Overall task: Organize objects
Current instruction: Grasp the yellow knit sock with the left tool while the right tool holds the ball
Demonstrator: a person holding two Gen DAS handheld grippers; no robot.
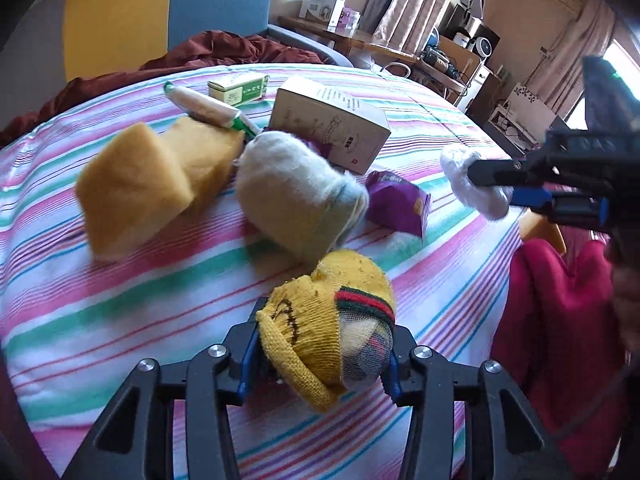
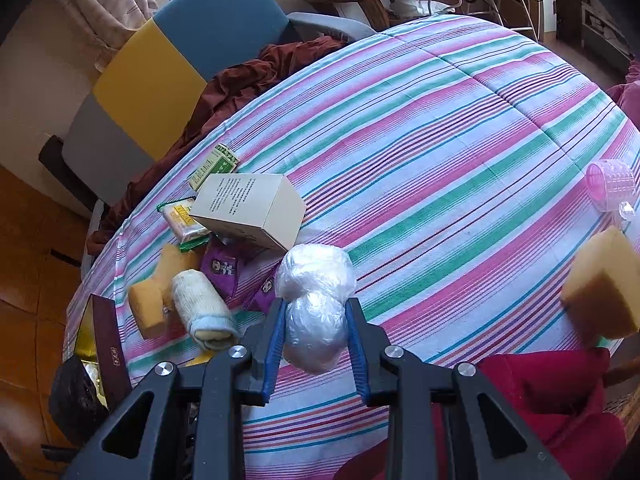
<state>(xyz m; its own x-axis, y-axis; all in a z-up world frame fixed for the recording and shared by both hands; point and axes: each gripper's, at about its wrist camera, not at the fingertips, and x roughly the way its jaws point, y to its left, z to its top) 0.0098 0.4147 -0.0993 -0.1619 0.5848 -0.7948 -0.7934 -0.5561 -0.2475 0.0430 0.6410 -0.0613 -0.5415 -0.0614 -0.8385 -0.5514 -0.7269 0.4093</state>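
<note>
Left gripper (image 1: 320,364) pinches a yellow sock (image 1: 326,320); right gripper (image 2: 316,332) pinches a plastic ball (image 2: 316,304); upper-left clutter unsorted.

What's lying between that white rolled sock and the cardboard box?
In the right wrist view, a purple packet lies between the white sock and the box, partly tucked under the box.
</note>
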